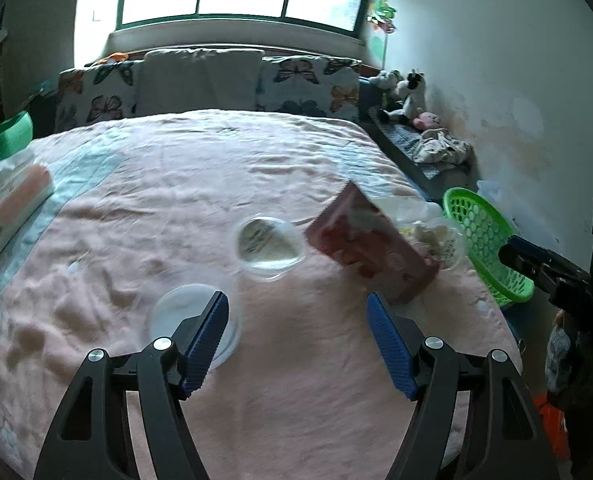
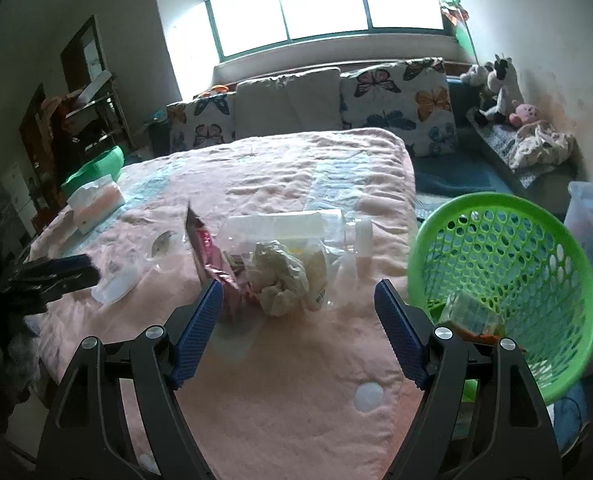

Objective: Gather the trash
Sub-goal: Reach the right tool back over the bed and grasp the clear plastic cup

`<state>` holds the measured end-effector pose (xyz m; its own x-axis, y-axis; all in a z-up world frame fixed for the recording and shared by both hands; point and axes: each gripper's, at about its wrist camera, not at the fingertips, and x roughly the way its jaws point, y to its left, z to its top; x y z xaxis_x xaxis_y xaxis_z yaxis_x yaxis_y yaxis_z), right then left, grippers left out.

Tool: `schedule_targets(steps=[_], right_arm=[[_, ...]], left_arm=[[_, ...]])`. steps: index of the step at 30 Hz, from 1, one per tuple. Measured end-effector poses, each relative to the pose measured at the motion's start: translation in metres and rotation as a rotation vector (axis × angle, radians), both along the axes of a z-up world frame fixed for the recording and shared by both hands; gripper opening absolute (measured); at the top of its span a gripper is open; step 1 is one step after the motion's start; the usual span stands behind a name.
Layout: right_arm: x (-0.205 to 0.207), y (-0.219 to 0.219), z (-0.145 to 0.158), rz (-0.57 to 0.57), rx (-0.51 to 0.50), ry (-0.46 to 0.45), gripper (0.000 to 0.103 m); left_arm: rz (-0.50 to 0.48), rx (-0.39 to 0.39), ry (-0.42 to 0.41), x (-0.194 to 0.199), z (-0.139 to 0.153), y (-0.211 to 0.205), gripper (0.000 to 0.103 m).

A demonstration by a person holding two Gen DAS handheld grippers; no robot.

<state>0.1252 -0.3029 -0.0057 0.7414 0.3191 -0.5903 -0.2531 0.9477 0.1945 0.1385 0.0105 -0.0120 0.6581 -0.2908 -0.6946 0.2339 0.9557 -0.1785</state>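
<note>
Far left on the pink blanket [image 1: 176, 200]: tissue pack [image 1: 14, 196], well apart from the trash.

Left gripper [image 1: 298, 338] tilted down over the near part of the bed, jaws wide apart, nothing between the pads. Its left finger overlaps a clear round lid [image 1: 194, 320] in view; contact or not, cannot tell. Beyond it, apart, a clear round cup [image 1: 268, 248] with a printed label, lying on the blanket. Just right of the cup, a pink snack box [image 1: 368, 244], blurred, standing up off the blanket at a tilt. Behind the box, crumpled plastic and paper.

From the right wrist view the left gripper shows at the far left edge as a dark shape over the blanket, near the lid [image 2: 114, 284].

Right gripper [image 2: 298, 332] also pitched down, jaws wide, empty. Trash pile straight ahead of its fingers: pink box [image 2: 210, 256] edge-on on the left, just by the left pad; crumpled paper wad [image 2: 278, 276] in clear wrap in the middle; small clear bottle [image 2: 360, 240] on the right, a flat white pack [image 2: 288, 222] behind. Not touching any of it.

Right of the bed edge: green mesh basket [image 2: 508, 264], tilted toward the camera, some packaging [image 2: 470, 314] already in its bottom. Right finger overlaps the basket rim in view.
</note>
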Motion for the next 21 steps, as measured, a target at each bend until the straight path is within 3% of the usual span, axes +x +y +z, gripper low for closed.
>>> schedule_targets(steps=[11, 13, 18, 21], right_arm=[[0.047, -0.018, -0.034, -0.070, 0.043, 0.110, 0.063], [0.054, -0.019, -0.040, -0.076, 0.057, 0.131, 0.061], [0.065, -0.020, -0.050, -0.082, 0.081, 0.159, 0.054], [0.068, -0.020, -0.054, -0.080, 0.096, 0.172, 0.049]], left_arm=[[0.067, 0.006, 0.004, -0.002, -0.009, 0.033, 0.073], [0.076, 0.020, 0.002, -0.002, -0.011, 0.036, 0.078], [0.087, 0.041, 0.029, 0.001, -0.021, 0.045, 0.080], [0.067, 0.055, 0.044, 0.006, -0.028, 0.045, 0.086]])
